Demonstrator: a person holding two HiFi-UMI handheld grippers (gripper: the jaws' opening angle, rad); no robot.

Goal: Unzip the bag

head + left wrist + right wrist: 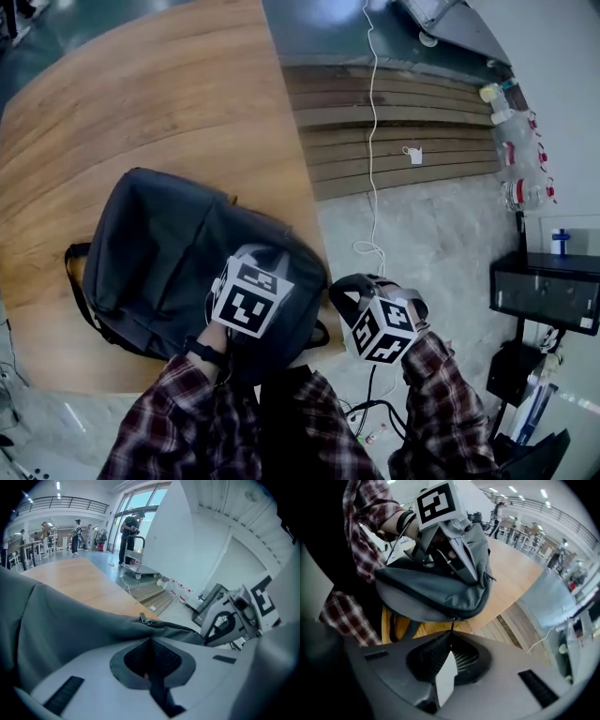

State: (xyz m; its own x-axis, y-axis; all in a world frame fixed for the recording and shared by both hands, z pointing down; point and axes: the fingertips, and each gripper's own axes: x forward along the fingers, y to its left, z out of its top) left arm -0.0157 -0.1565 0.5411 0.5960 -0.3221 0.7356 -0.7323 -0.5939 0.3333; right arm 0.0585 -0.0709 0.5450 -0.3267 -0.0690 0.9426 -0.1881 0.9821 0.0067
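I find the dark grey bag (159,246) lying flat at the near right corner of the bench (141,98), and its zip looks closed where visible. The right gripper (451,640) is clenched on the zipper pull (452,623). The left gripper (151,643) is clenched atop the bag. Whether fabric is pinched, I cannot tell.

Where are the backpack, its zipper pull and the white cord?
backpack (159,244), head view, middle of its top panel.
zipper pull (453,619), right gripper view, its metal top.
white cord (374,141), head view, its straight middle stretch.
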